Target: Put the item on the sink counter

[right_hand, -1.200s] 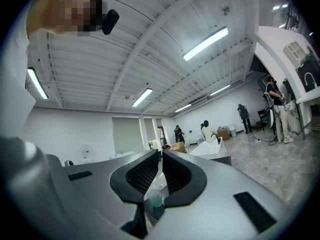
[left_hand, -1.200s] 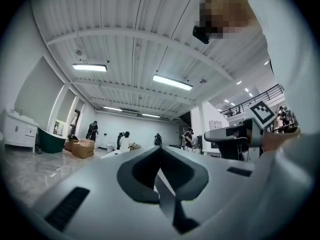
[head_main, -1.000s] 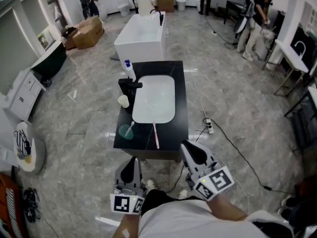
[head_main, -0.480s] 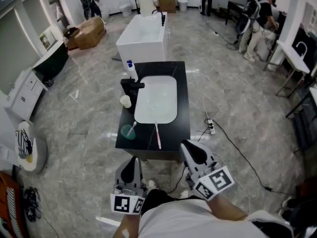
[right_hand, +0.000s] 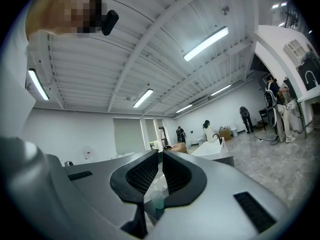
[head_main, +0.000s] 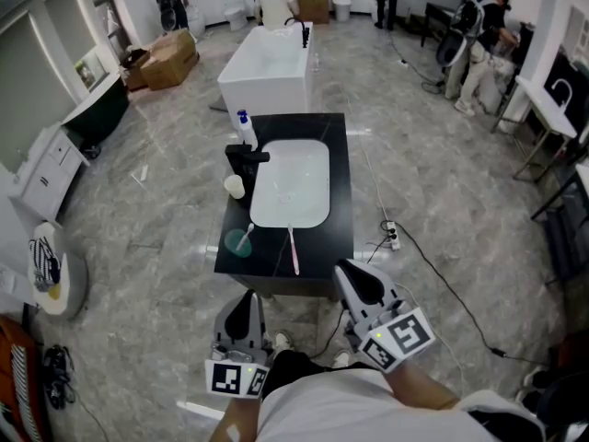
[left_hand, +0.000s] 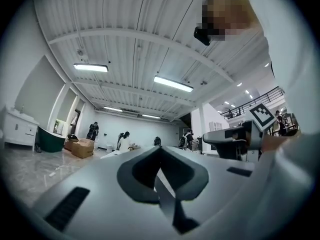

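Note:
A black sink counter with a white basin stands ahead of me in the head view. A pink toothbrush lies across the basin's near rim. On the counter's left side are a teal cup with a toothbrush in it, a white cup, a black faucet and a blue-capped bottle. My left gripper and right gripper hang near my body, short of the counter, both shut and empty. In the right gripper view the teal cup shows below the right gripper. The left gripper points up and forward.
A white bathtub stands just beyond the counter. A power strip and a cable lie on the floor to the right. Cardboard boxes and a white cabinet are at the left. Several people stand at the back of the room.
The view has shifted slightly, so the counter sits a little higher and to the right. Both grippers stay where they were.

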The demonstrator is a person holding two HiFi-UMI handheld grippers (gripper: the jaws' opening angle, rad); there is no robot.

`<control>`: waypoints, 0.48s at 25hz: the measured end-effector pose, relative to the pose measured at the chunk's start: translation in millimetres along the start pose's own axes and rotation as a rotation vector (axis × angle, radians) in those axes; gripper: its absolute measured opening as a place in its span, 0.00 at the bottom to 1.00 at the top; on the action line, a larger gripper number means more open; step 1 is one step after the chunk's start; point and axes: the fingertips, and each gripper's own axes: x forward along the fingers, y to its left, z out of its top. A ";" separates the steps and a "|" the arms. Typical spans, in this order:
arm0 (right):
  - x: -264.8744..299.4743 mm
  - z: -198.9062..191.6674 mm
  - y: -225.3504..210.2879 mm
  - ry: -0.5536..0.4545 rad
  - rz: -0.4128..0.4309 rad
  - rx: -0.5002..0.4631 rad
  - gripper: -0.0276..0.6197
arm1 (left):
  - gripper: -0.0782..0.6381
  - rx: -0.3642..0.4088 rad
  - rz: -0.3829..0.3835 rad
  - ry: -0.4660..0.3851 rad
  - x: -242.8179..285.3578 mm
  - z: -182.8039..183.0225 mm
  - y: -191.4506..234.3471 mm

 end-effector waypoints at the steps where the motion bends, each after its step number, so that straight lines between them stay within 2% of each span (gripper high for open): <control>1: -0.5 0.6 -0.1 -0.001 0.000 -0.001 0.12 | 0.11 0.000 0.000 0.000 0.0 0.2 -0.5; 12: -6.3 -0.5 0.6 0.001 -0.004 -0.006 0.12 | 0.11 -0.004 -0.006 -0.007 -2.2 -0.5 -4.9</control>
